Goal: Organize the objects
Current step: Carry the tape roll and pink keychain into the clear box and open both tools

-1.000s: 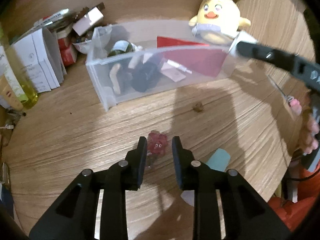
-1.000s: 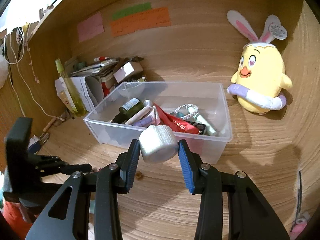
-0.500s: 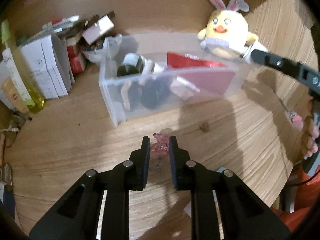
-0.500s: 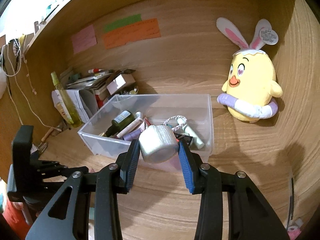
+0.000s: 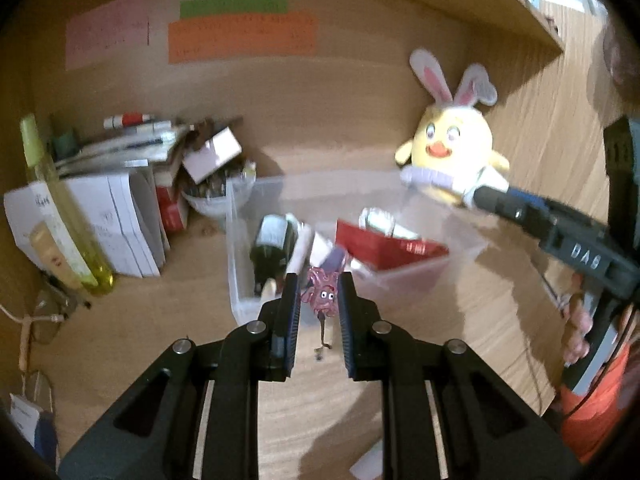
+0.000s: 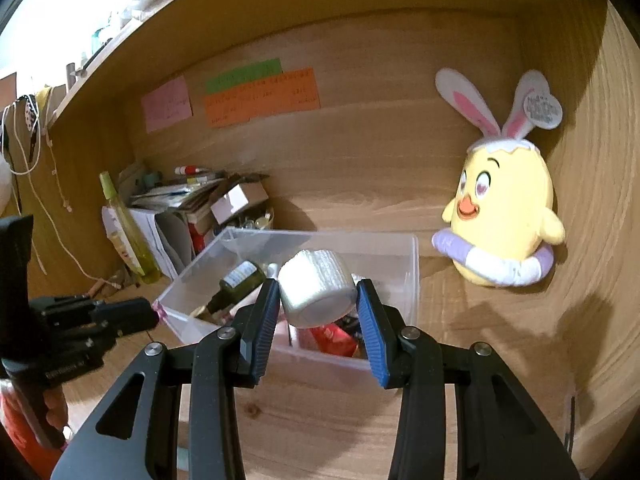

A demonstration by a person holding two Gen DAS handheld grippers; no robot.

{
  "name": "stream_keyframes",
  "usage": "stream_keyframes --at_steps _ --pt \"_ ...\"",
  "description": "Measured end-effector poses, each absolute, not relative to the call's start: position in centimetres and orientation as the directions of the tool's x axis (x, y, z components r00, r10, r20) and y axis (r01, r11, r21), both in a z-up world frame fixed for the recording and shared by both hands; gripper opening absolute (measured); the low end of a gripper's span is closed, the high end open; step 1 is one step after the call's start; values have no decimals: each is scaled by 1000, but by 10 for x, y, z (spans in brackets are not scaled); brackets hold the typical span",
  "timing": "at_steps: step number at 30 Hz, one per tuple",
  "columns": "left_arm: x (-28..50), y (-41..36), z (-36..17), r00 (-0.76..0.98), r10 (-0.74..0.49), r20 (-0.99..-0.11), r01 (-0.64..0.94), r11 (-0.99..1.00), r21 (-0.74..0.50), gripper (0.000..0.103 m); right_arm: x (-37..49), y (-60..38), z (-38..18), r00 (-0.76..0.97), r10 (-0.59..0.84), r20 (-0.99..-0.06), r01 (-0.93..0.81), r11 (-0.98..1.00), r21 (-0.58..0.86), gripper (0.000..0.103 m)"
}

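With the left gripper (image 5: 319,300) clamped on the pink charm (image 5: 321,295) and the right gripper (image 6: 318,300) on the white roll (image 6: 316,293), both should clear the bin (image 6: 412,264) rim before releasing.

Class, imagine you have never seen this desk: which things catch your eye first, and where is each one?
The yellow chick plush with rabbit ears stands at the right, against the wooden back wall. In the middle sits a clear plastic bin of toiletries. The right gripper holds a white ribbed roll in front of it, and the left gripper holds a small pink charm.
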State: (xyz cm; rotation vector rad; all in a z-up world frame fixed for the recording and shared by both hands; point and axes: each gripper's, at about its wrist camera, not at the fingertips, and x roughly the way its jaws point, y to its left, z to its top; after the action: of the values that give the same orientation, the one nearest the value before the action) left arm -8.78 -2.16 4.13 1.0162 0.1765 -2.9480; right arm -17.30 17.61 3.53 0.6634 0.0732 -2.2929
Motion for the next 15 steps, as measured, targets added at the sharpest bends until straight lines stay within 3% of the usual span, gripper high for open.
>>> stream_keyframes --at_steps 9,15 --pt "-109 -32 74 -831 2 -556 67 -992 -104 18 -190 171 45 -615 -636 -465 664 -736 129 36" --pt "-126 -35 73 -829 2 -560 73 -991 -111 18 -206 160 31 -603 -616 -507 654 -745 127 36"
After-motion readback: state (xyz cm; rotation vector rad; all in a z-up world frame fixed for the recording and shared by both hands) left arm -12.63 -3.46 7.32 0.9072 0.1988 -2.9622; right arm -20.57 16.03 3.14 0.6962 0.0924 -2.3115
